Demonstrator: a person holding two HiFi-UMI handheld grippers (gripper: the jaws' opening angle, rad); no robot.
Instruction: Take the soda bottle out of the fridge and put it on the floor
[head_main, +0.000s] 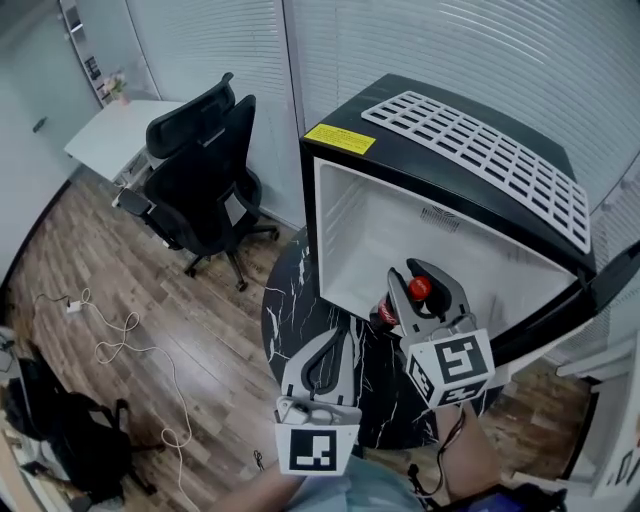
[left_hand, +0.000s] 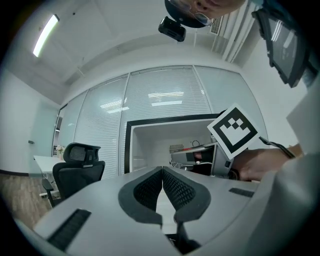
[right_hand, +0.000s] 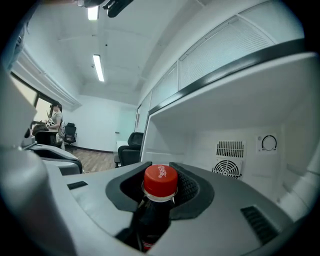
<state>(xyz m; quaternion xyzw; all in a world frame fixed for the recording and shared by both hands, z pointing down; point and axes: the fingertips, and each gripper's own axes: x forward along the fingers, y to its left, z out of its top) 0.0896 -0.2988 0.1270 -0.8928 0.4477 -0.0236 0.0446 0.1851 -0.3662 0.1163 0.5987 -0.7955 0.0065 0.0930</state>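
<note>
My right gripper (head_main: 423, 290) is shut on the neck of the dark soda bottle (right_hand: 159, 200), just below its red cap (right_hand: 160, 180). In the head view the red cap (head_main: 420, 288) shows between the jaws, in front of the open white cavity of the black mini fridge (head_main: 440, 170). The bottle's body hangs below the gripper, mostly hidden. My left gripper (head_main: 328, 362) is lower and to the left, over the black marble table (head_main: 300, 310), jaws shut with nothing between them. In the left gripper view, its pads (left_hand: 150, 187) meet.
A white wire shelf (head_main: 480, 150) lies on top of the fridge. The fridge door (head_main: 585, 300) stands open at right. A black office chair (head_main: 200, 170) and a white desk (head_main: 110, 130) stand at left. Cables (head_main: 130, 350) and a black bag (head_main: 60, 430) lie on the wooden floor.
</note>
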